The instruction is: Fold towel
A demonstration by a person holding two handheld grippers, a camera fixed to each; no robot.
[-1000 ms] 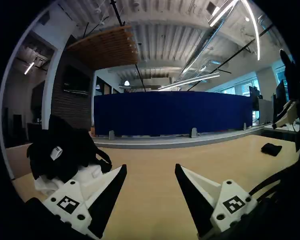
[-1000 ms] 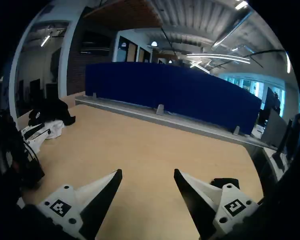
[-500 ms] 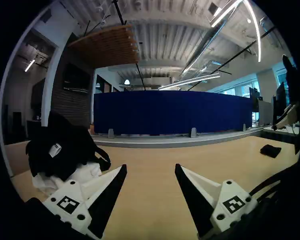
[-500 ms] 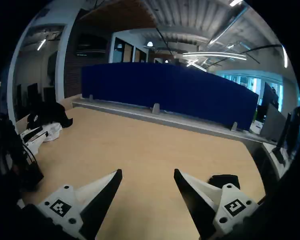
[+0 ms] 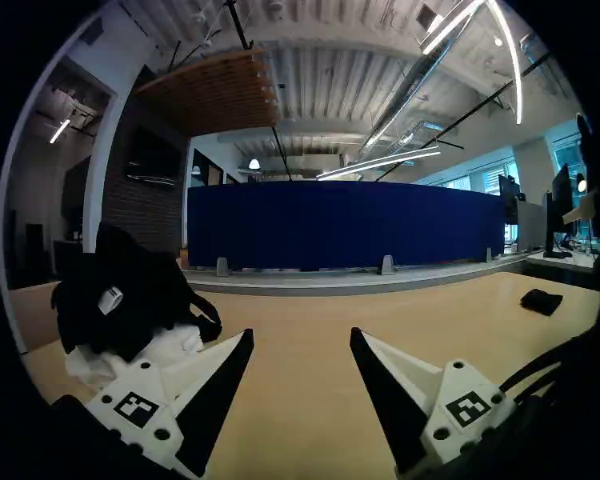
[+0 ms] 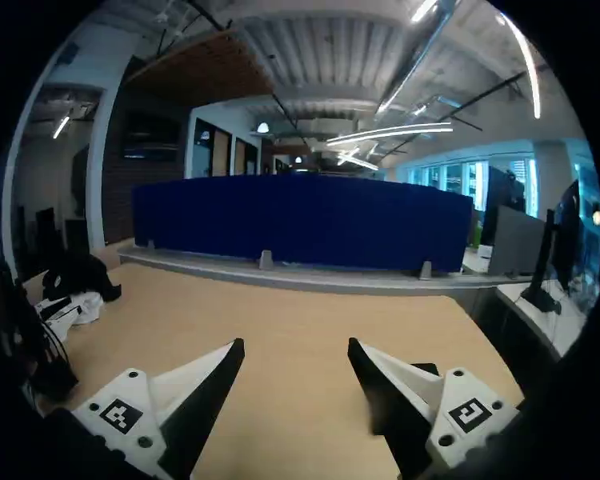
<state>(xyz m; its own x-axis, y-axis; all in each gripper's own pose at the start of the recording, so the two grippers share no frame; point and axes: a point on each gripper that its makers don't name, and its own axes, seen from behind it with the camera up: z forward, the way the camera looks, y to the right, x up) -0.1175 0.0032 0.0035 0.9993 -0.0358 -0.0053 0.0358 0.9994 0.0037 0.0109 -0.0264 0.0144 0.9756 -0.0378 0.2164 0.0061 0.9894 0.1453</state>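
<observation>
White left tongs (image 5: 300, 333) gape wide, gripping nothing; the right tongs (image 6: 296, 344) gape the same. A white towel (image 5: 176, 346) lies just behind the left tongs' left-hand finger, partly hidden by it and buried under a black cloth heap (image 5: 128, 292). A small dark folded piece (image 5: 542, 302) sits near the right edge of the counter (image 5: 300, 376), too small to identify. Bare wood stretches ahead to the blue partition (image 5: 340, 228).

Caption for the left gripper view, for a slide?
Open tool above a wooden table, black and white cloth heap beside its left finger.
</observation>
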